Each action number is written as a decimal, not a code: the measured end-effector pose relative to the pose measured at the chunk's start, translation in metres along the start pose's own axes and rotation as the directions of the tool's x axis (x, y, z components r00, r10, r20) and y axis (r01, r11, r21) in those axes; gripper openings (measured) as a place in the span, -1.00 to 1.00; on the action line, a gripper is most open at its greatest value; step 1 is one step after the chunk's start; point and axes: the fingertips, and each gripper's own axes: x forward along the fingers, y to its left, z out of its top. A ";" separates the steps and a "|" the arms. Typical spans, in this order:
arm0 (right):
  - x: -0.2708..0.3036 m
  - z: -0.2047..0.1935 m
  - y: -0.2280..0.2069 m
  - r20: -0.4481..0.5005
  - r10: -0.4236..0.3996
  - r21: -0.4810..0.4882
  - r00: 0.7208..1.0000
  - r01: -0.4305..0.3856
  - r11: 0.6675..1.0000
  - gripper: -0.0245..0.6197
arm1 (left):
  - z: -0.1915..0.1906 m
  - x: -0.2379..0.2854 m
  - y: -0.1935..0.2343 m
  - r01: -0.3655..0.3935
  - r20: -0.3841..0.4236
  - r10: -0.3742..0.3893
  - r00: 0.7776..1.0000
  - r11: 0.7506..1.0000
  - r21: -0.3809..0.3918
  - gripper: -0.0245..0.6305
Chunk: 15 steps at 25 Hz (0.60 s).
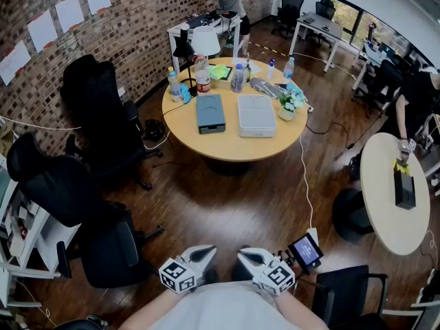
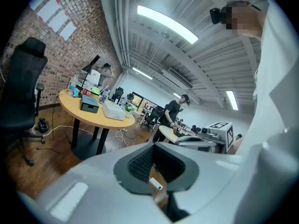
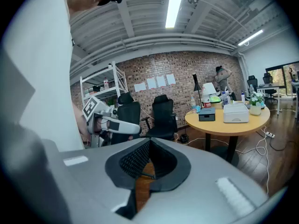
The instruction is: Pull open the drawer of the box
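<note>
Closed and empty, left claw (image 1: 208,251) and right claw (image 1: 243,254) sit well short of the table (image 1: 227,151)'s near edge.

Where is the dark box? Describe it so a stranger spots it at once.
Find the round wooden table by the brick wall. Two flat boxes lie side by side on it. The dark box is the left one, blue-grey and narrower than the white box beside it.

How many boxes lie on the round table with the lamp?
2: the dark box toward the left, the white box to its right; small ones behind the bottles may be hidden.
</note>
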 end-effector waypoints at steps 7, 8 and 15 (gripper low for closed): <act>0.001 0.045 -0.099 0.032 0.059 -0.073 0.998 -0.056 0.996 -0.90 | 0.071 0.090 0.026 -0.051 0.058 0.046 0.997 0.995 0.086 -0.91; 0.000 0.053 -0.108 0.035 0.076 -0.092 0.996 -0.073 0.993 -0.90 | 0.081 0.100 0.026 -0.059 0.065 0.052 0.997 0.993 0.098 -0.91; -0.007 0.083 -0.153 0.009 0.133 -0.151 0.991 -0.130 0.980 -0.90 | 0.115 0.143 0.027 -0.117 0.089 0.106 0.990 0.985 0.128 -0.91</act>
